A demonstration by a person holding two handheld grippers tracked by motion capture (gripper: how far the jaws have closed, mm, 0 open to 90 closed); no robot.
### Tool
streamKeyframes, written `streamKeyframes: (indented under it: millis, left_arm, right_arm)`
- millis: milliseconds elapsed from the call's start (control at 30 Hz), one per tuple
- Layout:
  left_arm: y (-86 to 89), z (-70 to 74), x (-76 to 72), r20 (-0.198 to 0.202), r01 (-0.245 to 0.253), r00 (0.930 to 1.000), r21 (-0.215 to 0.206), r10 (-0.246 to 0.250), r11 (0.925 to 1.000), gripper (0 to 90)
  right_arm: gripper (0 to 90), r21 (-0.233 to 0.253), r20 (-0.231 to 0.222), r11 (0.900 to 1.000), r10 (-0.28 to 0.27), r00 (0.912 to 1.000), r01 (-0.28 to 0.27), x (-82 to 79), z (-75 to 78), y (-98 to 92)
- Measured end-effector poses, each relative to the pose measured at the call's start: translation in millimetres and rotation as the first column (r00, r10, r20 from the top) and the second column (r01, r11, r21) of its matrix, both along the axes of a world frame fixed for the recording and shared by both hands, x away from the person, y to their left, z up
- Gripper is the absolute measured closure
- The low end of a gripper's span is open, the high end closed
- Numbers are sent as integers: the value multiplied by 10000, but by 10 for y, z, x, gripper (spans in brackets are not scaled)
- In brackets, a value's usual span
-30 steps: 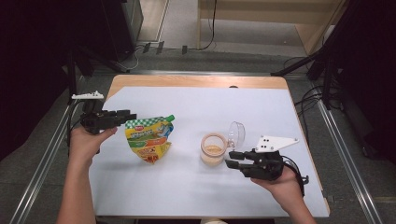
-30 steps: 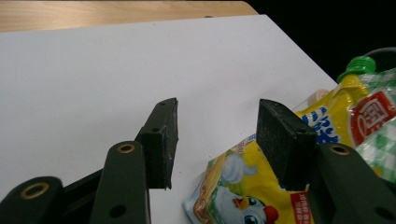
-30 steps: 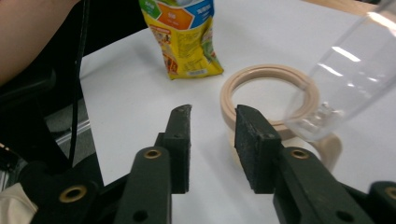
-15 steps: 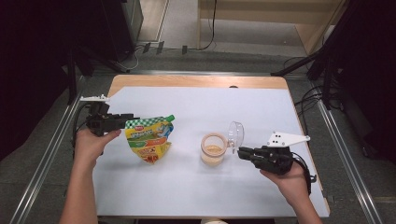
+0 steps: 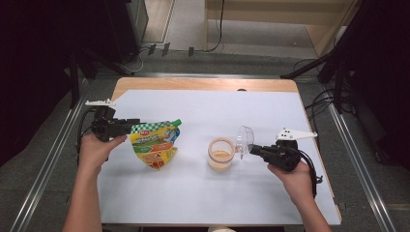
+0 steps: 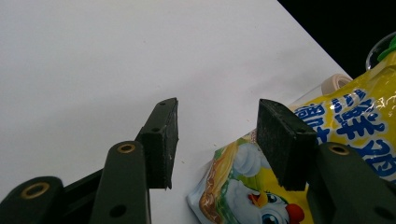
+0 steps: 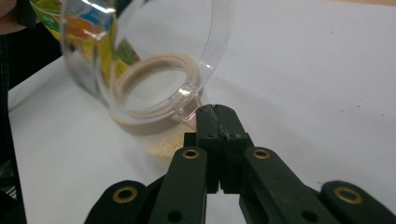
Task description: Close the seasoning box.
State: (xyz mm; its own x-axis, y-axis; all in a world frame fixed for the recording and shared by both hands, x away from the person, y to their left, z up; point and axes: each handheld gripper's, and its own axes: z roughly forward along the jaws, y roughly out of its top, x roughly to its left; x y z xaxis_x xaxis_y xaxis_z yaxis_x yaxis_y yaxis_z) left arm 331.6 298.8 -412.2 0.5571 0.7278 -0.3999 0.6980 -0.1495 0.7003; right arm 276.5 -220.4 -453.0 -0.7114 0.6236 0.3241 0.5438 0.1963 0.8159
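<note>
1. Right gripper [image 5: 252, 149] first: sitting right of centre in the high view, its jaws are pressed tight together on the small tab of a clear, round plastic lid [image 5: 245, 138], and the lid is tipped up on edge, hinged open beside its jar.
2. In the right gripper view the same clear lid [image 7: 144, 51] fills the upper left, pinched at its tab, with the jar's beige rim seen through it.
3. That jar, a short, round, see-through container with a beige rim [image 5: 221, 153], stands upright at the middle of the white table sheet [image 5: 212, 111]; a low layer of pale yellow powder sits in its bottom, so it looks only partly filled.
4. Over to the left gripper [image 5: 134, 124], left of centre in the high view: its jaws gape wide and grip nothing, poised right at the upper left corner of a yellow, glossy spouted pouch with a green cap [image 5: 155, 144].
5. The left gripper view puts the pouch [image 6: 261, 186] at lower right, lying flat, its edge between the spread pads [image 6: 164, 140] but not yet clamped.
6. My read: jar opened, lid held clear — that part is done. Left to do: grab the pouch, lift it, and pour into the jar.
</note>
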Motion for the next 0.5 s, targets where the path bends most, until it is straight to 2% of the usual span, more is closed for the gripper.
streamKeyframes:
  millis: [133, 233, 333, 500]
  left_arm:
    - [0, -18, 8, -74, 54, 10000, -33, -54, 10000, 501]
    - [-7, -21, 11, -90, 80, 9999, 18, -80, 10000, 501]
    - [-12, -23, 13, -95, 89, 9999, 31, -89, 10000, 500]
    - [-8, -22, 14, -168, 53, 9998, -74, -55, 10000, 497]
  right_arm:
    - [900, -107, -56, 9999, 2, 10000, -2, 64, -54, 43]
    - [900, 27, -88, 10000, 17, 10000, -16, 115, -54, 69]
    - [900, 31, 101, 10000, 85, 9999, -85, 153, -33, 97]
    - [900, -145, 161, 9996, 242, 9996, -240, 186, -57, 155]
